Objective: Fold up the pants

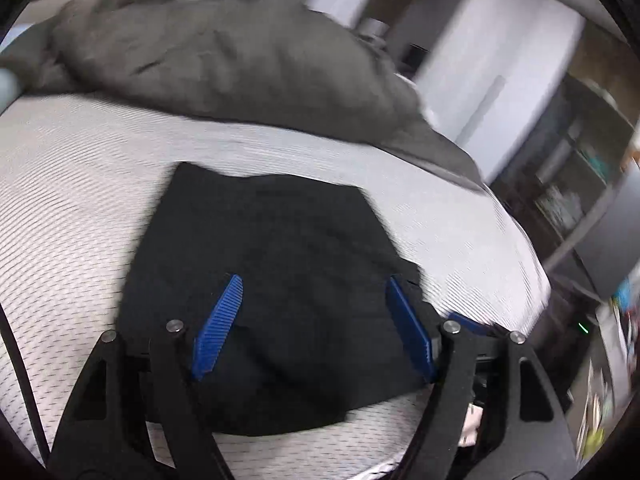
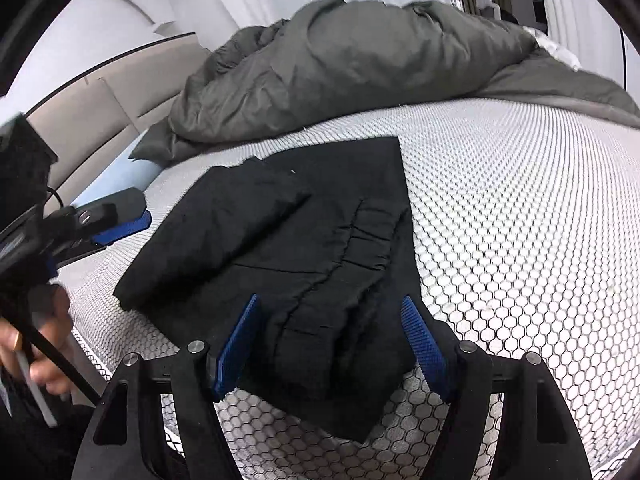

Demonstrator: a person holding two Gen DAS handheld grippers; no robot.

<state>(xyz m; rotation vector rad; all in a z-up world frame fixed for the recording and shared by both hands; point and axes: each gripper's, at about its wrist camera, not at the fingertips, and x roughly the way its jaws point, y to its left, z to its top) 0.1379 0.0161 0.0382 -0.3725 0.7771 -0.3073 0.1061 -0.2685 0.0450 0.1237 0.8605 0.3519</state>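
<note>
I count 1 pants, black, folded into a compact stack on the bed, plus 1 grey duvet bunched behind it. 2 grippers: left gripper and right gripper, both w/ jaws wide, nothing held, blue pads either side of the cloth's near edge, angled down at it. Left hand shows in right cam, wrapped round its handle. Pants' long axis runs from near-right to far-left in right cam; gathered waistband sits toward my right gripper.
</note>
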